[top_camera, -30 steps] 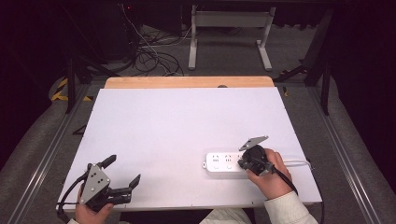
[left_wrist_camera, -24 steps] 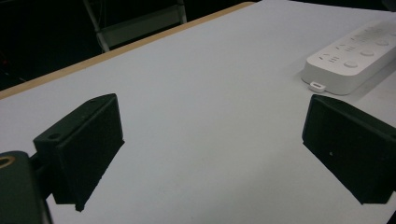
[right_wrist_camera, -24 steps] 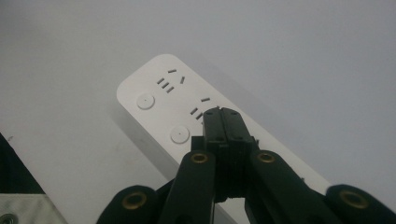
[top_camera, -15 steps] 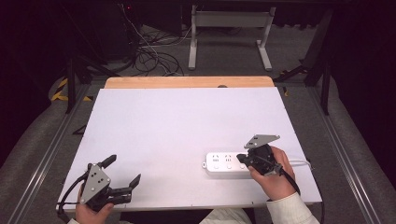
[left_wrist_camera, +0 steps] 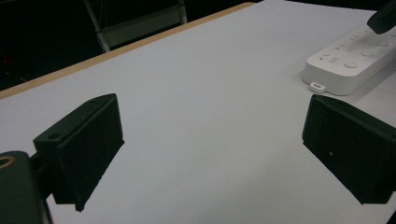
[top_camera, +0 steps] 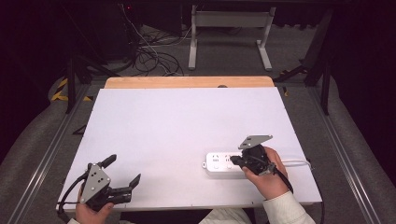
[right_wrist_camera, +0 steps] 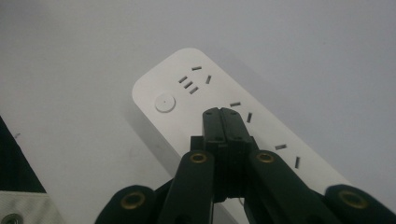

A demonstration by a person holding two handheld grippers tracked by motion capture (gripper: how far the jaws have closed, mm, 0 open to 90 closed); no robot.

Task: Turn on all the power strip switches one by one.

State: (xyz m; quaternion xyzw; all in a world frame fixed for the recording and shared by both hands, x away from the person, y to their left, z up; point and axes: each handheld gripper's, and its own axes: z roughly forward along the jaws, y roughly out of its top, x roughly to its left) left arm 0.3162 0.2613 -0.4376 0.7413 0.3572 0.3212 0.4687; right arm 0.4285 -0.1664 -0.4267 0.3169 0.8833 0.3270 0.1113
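Right gripper [right_wrist_camera: 223, 113] jaws pressed together, empty, tip over power strip [right_wrist_camera: 224, 126]; round button [right_wrist_camera: 165, 103] at 10 o'clock should be pressed squarely. Left gripper [top_camera: 122, 172] held wide open, idle.

Lab or test room, not a home. White-topped desk [top_camera: 187, 140] with bare wooden far edge; loose cables [top_camera: 154, 58] tangled on grey floor behind; metal frame legs [top_camera: 229, 37]; dark surroundings; yellow-black hazard tape [top_camera: 60, 91] at left.

White power strip [top_camera: 223, 163], black jaws, white table [top_camera: 187, 135], wooden far edge.
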